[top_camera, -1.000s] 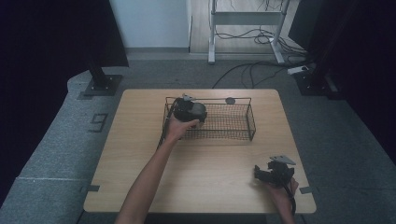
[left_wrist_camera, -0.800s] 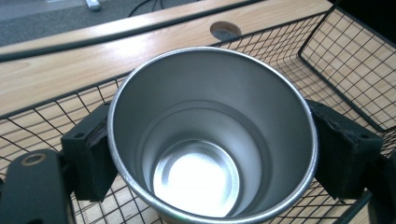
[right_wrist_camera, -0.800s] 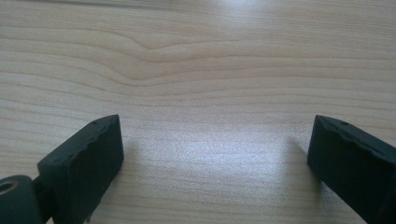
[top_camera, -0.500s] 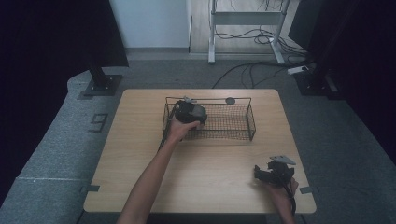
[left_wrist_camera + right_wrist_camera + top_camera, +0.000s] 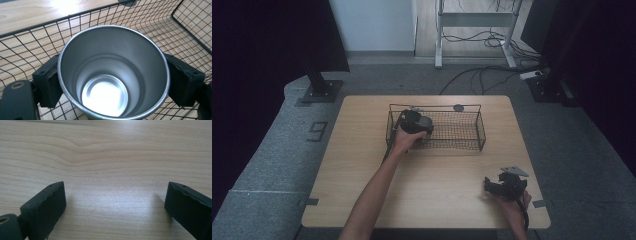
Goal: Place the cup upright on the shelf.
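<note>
Inside the wire basket (image 5: 462,131), our left gripper (image 5: 112,82) clamps a steel cup (image 5: 113,72) upright for placing; right gripper (image 5: 115,207) idles, jaws wide.

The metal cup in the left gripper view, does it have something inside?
No. The metal cup held by the left gripper shows only its bare shiny bottom.

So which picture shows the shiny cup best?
The left gripper view. There the metal cup is close up, open and empty, clamped between the left gripper's two black jaws inside the wire basket. The high view hides it behind the hand. The right gripper view faces bare table.
</note>
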`<state>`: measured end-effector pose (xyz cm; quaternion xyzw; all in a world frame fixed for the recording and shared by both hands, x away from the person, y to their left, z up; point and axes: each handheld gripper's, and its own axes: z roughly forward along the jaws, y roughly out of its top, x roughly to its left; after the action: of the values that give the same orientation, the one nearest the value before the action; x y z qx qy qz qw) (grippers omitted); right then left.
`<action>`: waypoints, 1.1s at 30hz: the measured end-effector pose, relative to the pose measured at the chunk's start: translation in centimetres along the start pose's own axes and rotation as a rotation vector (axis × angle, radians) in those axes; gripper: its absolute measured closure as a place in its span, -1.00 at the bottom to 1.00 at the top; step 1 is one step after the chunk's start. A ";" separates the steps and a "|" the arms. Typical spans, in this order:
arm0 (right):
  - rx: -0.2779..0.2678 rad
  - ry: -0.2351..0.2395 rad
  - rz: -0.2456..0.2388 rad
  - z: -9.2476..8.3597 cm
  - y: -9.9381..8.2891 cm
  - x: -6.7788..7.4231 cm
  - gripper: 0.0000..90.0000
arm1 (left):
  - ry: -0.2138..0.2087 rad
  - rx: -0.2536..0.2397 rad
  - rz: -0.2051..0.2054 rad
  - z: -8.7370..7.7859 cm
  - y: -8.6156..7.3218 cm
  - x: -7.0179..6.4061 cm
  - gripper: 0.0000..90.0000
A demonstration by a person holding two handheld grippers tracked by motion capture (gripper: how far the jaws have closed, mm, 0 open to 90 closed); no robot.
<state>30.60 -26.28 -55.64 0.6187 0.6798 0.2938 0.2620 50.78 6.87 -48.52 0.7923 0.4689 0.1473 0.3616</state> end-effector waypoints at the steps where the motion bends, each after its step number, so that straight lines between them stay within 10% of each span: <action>1: 0.000 0.000 0.000 0.0 0.0 0.0 -0.92 | 0.001 0.001 0.000 0.0 0.0 0.0 -0.68; 18: 0.000 0.000 0.000 0.0 0.0 0.0 -0.92 | -0.023 0.026 -0.034 -0.1 -0.3 0.4 -0.77; 33: 0.000 0.000 0.000 0.0 0.0 0.0 -0.92 | -0.028 -0.048 -0.041 -2.1 -0.2 0.6 -0.87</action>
<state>30.59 -26.28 -55.64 0.6188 0.6798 0.2939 0.2620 49.80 8.34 -47.28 0.7757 0.4762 0.1399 0.3898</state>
